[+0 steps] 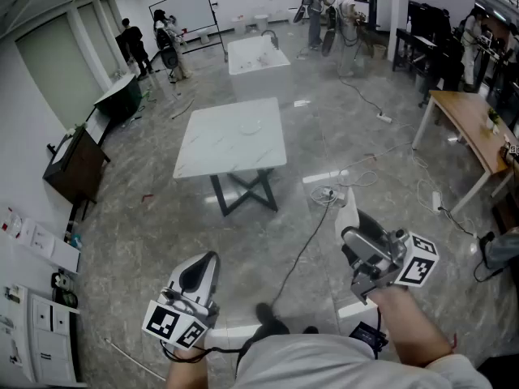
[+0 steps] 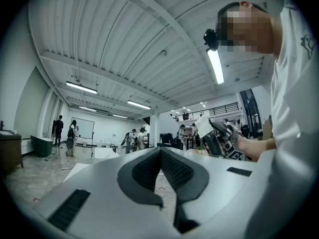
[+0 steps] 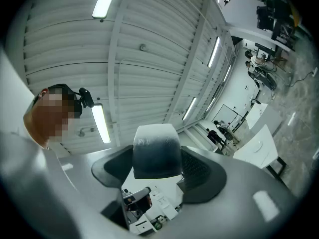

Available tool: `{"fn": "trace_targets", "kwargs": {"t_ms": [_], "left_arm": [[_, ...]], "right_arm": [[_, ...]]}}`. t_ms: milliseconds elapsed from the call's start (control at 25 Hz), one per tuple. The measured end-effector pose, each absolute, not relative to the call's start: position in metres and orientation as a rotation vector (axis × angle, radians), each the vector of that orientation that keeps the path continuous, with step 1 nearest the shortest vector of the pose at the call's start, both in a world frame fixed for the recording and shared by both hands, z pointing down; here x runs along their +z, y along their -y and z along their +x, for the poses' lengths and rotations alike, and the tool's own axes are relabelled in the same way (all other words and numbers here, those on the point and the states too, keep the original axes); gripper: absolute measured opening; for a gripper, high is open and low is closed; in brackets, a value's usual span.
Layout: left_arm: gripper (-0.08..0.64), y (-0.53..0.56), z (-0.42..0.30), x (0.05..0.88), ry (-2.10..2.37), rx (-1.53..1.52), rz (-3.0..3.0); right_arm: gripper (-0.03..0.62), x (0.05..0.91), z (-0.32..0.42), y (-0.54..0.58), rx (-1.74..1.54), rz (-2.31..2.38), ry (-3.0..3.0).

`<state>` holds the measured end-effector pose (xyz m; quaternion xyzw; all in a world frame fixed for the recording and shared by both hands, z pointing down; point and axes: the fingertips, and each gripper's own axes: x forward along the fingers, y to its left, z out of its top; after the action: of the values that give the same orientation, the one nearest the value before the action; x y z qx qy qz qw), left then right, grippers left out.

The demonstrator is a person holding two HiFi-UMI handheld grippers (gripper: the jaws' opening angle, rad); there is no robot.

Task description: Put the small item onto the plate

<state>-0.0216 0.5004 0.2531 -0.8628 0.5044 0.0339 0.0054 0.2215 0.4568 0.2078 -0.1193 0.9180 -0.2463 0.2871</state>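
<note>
- Right gripper (image 1: 355, 235): the jaws stand wide apart and clamp the small item (image 3: 156, 148) between the dark, ribbed pads (image 3: 202, 171).
- Small item: a white block with rounded corners and a matt, slightly grainy face. It juts beyond the jaw tips and is held in the air at near right. Its material cannot be determined.
- Left gripper (image 1: 199, 275): the jaw tips meet in a point, leaving a narrow V-shaped gap behind them. There is nothing between them. The pads (image 2: 182, 172) are dark with a fine cross-hatched texture, and the shell is smooth and pale grey.
- A marker cube (image 1: 416, 270) with black-and-white squares sits on the right gripper body.
- Plate (image 1: 250, 126): round, pale and shallow, faint against the tabletop. It lies on the far half of the table (image 1: 219, 156), well apart from the held item.
- Table: a square white top with grey marble veining on dark crossed legs, standing in the middle of the room, beyond both grippers.
- Floor (image 1: 146, 241): glossy grey, stone-like slabs. A thin dark cable (image 1: 304, 250) trails across them between the grippers.
</note>
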Motion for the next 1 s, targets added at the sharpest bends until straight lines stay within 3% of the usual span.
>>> {"fn": "trace_targets", "kwargs": {"t_ms": [1000], "left_arm": [[0.006,-0.519,0.033,0.238,-1.543,0.064,-2.675]], "right_arm": [[0.287,0.202,0.275,-0.484,-0.643,-0.346,-2.446]]}}
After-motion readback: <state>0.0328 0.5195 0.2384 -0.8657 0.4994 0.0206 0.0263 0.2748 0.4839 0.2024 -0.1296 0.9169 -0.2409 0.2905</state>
